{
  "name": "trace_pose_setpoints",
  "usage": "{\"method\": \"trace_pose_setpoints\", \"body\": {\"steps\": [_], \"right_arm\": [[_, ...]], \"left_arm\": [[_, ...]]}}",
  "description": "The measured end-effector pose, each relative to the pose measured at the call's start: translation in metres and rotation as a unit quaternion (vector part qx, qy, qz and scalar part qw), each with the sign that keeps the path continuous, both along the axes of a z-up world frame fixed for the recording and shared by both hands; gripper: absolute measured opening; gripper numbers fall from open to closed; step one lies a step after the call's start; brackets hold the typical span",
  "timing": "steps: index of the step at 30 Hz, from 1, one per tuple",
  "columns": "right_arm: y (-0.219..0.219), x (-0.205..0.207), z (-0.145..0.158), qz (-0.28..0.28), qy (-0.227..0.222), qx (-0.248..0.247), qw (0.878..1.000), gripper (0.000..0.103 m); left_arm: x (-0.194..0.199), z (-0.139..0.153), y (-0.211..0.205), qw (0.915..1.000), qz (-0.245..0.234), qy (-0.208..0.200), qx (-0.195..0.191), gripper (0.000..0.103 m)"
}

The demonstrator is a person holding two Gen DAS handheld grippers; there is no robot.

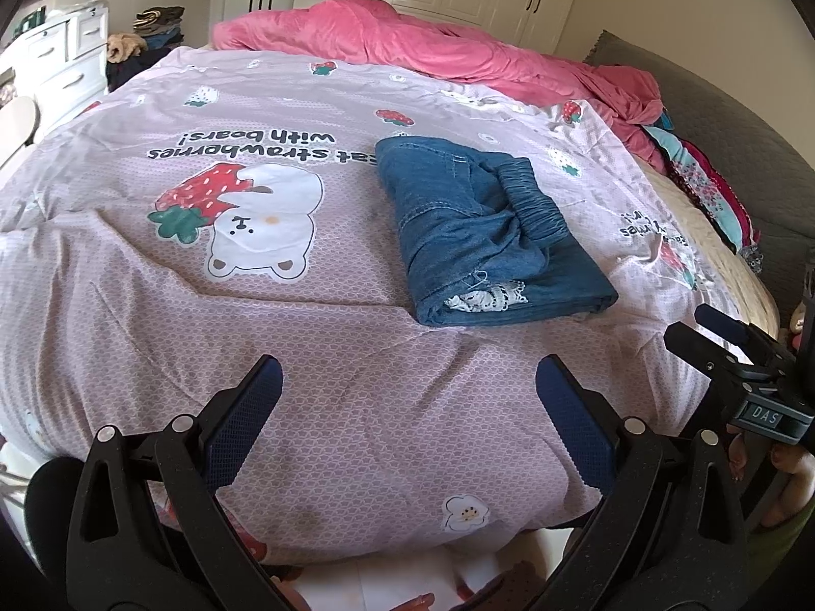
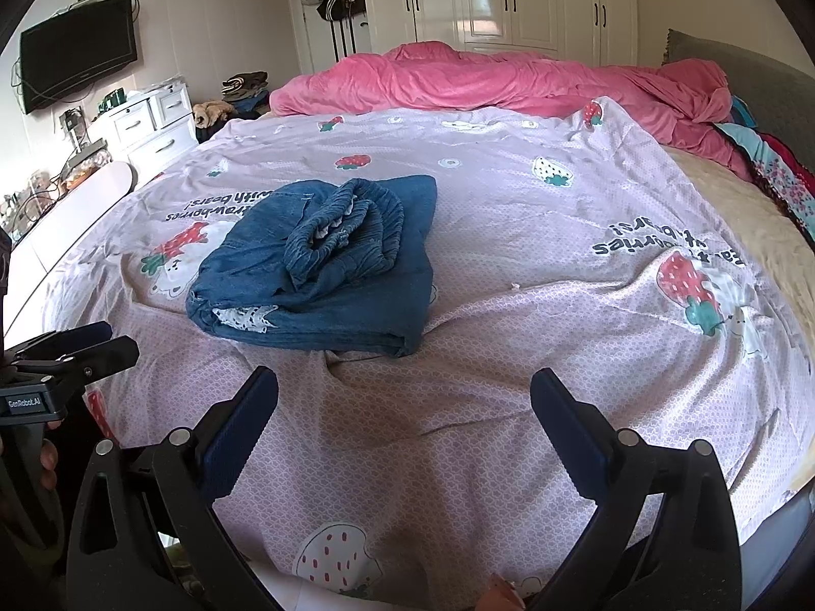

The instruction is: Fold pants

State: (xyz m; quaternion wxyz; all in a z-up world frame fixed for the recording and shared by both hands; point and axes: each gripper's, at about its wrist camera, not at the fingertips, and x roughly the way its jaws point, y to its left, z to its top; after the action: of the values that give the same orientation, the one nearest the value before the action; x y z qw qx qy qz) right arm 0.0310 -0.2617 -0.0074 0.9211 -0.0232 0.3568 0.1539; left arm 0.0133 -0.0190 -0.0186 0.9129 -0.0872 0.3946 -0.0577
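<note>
The blue denim pants (image 1: 479, 234) lie folded in a compact bundle on the pink strawberry-print sheet (image 1: 316, 315), elastic waistband on top. They also show in the right wrist view (image 2: 326, 265). My left gripper (image 1: 407, 397) is open and empty, held above the sheet near the bed's front edge, short of the pants. My right gripper (image 2: 405, 402) is open and empty, also in front of the pants. Each gripper shows at the edge of the other's view: the right one (image 1: 713, 336) and the left one (image 2: 102, 341).
A crumpled pink duvet (image 2: 509, 76) lies along the bed's far side. Patterned clothes (image 2: 779, 173) pile at the right by a grey headboard (image 1: 723, 132). White drawers (image 2: 147, 122), a wall television (image 2: 76, 66) and wardrobes (image 2: 509, 0) stand beyond the bed.
</note>
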Motion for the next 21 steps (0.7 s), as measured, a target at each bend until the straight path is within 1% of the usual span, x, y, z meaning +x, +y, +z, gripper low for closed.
{"method": "trace_pose_setpoints", "body": {"steps": [21], "right_arm": [[-0.0017,0.0012,-0.0015,-0.006,0.004,0.001,1.000,0.099]], "left_arm": [[-0.0004,0.0015,0.0006,1.0000,0.002,0.000,0.001,0.094]]}}
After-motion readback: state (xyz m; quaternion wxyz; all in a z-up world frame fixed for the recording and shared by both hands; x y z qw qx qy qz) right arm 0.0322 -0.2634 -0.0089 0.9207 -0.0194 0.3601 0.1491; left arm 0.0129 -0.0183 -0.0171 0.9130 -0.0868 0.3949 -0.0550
